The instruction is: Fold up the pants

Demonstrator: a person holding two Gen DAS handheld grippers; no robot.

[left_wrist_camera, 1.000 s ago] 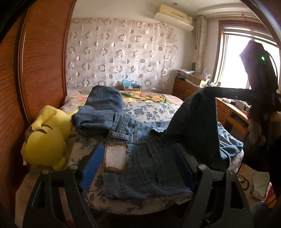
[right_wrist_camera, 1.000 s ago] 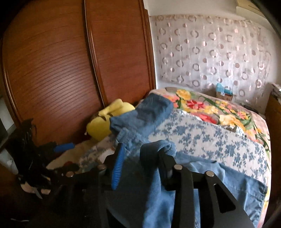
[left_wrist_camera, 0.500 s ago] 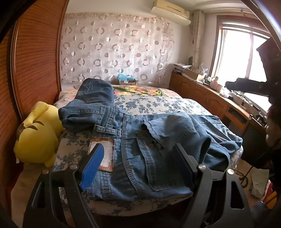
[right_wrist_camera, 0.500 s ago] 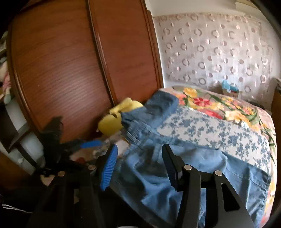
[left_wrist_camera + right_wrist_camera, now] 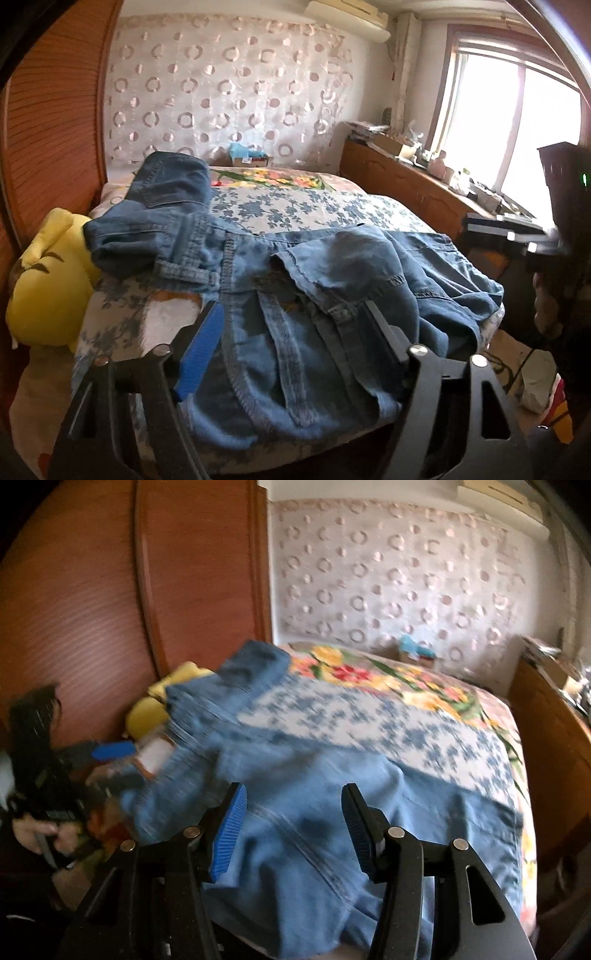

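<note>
Blue denim pants [image 5: 295, 280] lie rumpled across the near end of the bed, one leg bunched at the far left and one folded over on the right. They also show in the right wrist view [image 5: 314, 812]. My left gripper [image 5: 291, 321] is open and empty, just above the waistband at the near bed edge. My right gripper [image 5: 293, 808] is open and empty above the pants. The left gripper also shows in the right wrist view [image 5: 110, 760], at the left by the white waist patch [image 5: 155, 755].
The bed [image 5: 314, 214] has a floral blue cover. A yellow plush toy [image 5: 48, 288] sits at its left by a wooden wardrobe [image 5: 110, 609]. A wooden cabinet [image 5: 406, 184] with clutter runs along the right under the window. A small box [image 5: 247, 157] stands at the bed's far end.
My right gripper let go of the pant leg, which dropped onto the bed, and it opened and drew back. My left gripper moved closer in over the waistband.
</note>
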